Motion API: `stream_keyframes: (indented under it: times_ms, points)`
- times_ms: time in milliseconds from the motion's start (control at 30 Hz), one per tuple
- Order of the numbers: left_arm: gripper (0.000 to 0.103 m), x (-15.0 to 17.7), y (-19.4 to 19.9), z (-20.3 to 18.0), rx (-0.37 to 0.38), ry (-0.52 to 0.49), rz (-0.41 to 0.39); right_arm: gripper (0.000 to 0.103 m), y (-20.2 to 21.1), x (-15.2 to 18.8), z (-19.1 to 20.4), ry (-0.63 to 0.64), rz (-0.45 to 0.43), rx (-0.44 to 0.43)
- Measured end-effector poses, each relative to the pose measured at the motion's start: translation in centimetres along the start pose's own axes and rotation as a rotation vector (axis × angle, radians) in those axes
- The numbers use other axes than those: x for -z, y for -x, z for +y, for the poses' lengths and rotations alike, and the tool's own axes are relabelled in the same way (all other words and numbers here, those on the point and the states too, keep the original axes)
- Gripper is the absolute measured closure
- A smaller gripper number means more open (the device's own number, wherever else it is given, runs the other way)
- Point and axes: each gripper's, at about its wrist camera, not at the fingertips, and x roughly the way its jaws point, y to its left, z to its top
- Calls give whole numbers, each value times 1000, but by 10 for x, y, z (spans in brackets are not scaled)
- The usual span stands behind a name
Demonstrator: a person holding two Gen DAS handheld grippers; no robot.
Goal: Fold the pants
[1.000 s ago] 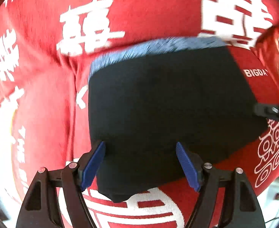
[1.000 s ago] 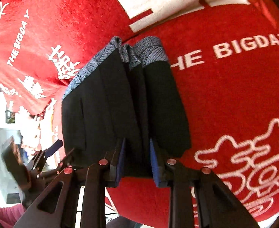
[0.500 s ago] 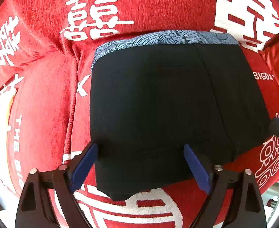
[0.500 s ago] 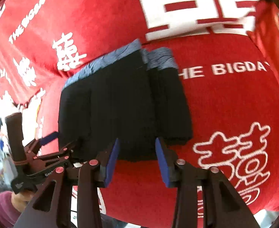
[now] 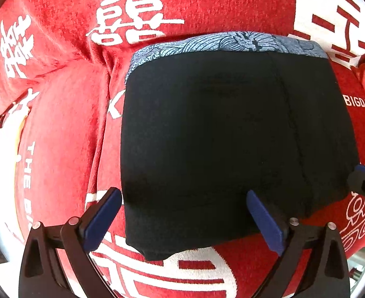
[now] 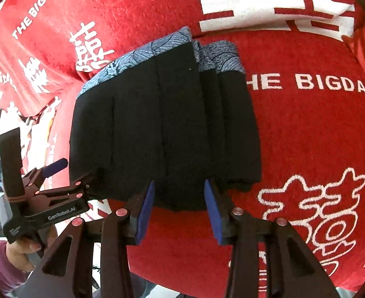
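The black pants (image 5: 219, 136) lie folded into a compact block on the red cloth (image 5: 58, 136), with the blue-grey patterned waistband at the far end. My left gripper (image 5: 183, 221) hovers over their near edge; its jaws are opening wide and the blue pads press on nothing. From the right wrist the pants (image 6: 162, 124) show several stacked folds. My right gripper (image 6: 180, 213) is open, its pads standing either side of the near edge without touching it. The left gripper (image 6: 75, 171) sits at the pants' left corner.
The red cloth (image 6: 306, 136) with white characters and "THE BIGDAY" lettering covers the whole surface and bulges in soft folds. A hand (image 6: 21, 250) in a purple sleeve holds the left gripper's handle at the lower left. The cloth's edge drops off at the left.
My right gripper has let go of the pants' near fold and drawn back a little. The left jaws have spread wider. The pants now lie flatter.
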Motion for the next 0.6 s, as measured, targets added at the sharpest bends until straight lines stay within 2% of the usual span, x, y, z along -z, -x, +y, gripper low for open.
stream_keyframes:
  times_ms: [133, 200, 233, 333, 600]
  points:
    - [2, 0, 2, -4, -31, 4, 2, 57, 1, 1, -5, 8, 15, -21]
    - [2, 0, 3, -6, -48, 6, 4, 43, 1, 2, -13, -4, 28, -8]
    - [2, 0, 3, -7, -54, 7, 5, 41, 1, 3, -18, -21, 39, -23]
    - [1, -1, 3, -10, -77, 11, 7, 40, 3, 7, -35, -57, 52, -68]
    - [1, -2, 2, -13, -111, 28, 25, 32, 6, 9, -61, -76, 91, -78]
